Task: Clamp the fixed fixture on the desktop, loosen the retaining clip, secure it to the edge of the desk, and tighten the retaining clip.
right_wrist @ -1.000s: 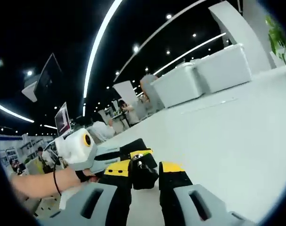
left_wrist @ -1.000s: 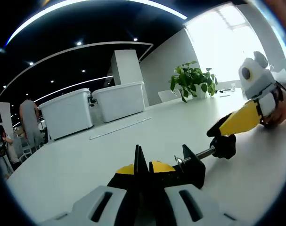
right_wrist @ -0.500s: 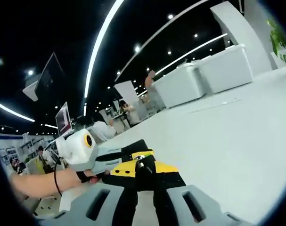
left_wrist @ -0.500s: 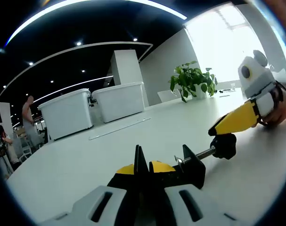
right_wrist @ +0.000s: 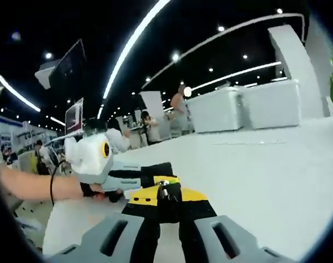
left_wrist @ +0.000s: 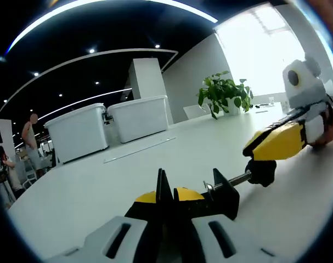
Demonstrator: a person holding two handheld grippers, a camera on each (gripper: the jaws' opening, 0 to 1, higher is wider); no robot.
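Gripping the black clamp fixture (left_wrist: 220,193) on the white counter (left_wrist: 100,181), the left gripper (left_wrist: 165,198) has jaws together; at 3 o'clock, the right gripper (right_wrist: 167,198) pinches its screw knob (left_wrist: 260,171).

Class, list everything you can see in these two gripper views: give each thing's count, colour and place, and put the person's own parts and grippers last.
Clamp fixture: one, black, on the desk, held by both grippers.
Screw knob: one, black, at the clamp's threaded rod end.
Desk: one, white, under everything.
Storage bins: two, white, far side of the desk.
Potted plant: one, green, by the bright window.
People: several, standing or seated in the background.
Forearm: one, holding the left gripper.
Left gripper: black and yellow, shut on the clamp.
Right gripper: black and yellow, shut on the knob.
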